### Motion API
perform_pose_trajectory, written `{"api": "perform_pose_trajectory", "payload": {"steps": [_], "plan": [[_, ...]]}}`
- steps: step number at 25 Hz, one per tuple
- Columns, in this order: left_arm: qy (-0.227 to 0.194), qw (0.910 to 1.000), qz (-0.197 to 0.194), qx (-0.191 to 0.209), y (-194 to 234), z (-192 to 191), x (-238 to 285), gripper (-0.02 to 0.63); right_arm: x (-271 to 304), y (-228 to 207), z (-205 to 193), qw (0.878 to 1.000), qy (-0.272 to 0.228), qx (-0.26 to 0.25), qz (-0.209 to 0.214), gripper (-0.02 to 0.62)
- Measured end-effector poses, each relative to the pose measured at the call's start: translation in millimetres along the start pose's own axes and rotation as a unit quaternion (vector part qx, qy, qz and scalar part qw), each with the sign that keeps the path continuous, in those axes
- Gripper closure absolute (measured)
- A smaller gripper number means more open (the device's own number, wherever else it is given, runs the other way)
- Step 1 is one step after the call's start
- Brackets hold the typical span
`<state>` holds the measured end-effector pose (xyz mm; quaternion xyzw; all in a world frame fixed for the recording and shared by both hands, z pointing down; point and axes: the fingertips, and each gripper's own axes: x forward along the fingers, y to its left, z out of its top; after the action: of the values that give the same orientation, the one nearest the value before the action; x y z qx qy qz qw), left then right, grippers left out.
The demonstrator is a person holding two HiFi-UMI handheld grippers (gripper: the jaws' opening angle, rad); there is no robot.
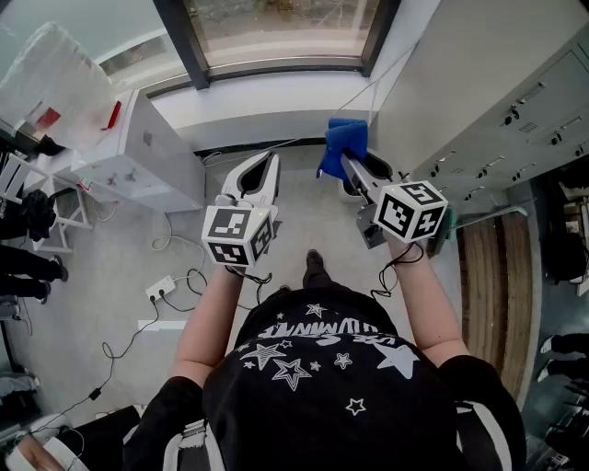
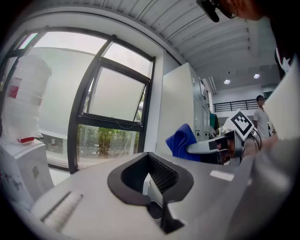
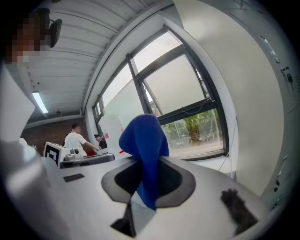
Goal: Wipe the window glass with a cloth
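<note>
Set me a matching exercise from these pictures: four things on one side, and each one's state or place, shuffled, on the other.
Things:
1. left gripper
2. right gripper
3. blue cloth
4. window glass

States or places:
A. clamped between two jaws
B. ahead of both grippers, touched by neither
C. jaws together, nothing between them
D. shut on fabric

Pairs: 1-C, 2-D, 3-A, 4-B

Head cam down, tool cams fwd; all share window [image 1: 276, 28].
</note>
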<state>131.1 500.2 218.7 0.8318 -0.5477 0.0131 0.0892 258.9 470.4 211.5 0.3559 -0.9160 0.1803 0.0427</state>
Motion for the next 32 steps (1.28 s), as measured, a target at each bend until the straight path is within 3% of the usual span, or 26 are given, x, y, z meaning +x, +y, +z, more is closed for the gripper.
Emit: {"api": "perform_pose_trajectory", "payload": {"steps": [6, 16, 22, 32], "plan": [[0.025, 0.9994, 0.019, -0.016, 14, -13, -3, 0.597, 22, 10, -6, 1.000, 0.006, -0.008, 0.000, 0.522], [0.022, 0.9993, 0.025, -0.017, 19, -14, -17, 0.597, 28, 23, -23, 1.000, 0.019, -0.013, -0.002, 0.522], [0.022, 0.9989, 0.029, -0.028, 20, -22, -29, 0.598, 21, 27, -19, 1.000, -0.009, 0.003, 0.000, 0.522], [0.013, 0.9989, 0.038, -0.025, 31, -21, -67, 0.597, 19, 54, -30, 1.000, -0.010, 0.007, -0.002, 0.522]]}}
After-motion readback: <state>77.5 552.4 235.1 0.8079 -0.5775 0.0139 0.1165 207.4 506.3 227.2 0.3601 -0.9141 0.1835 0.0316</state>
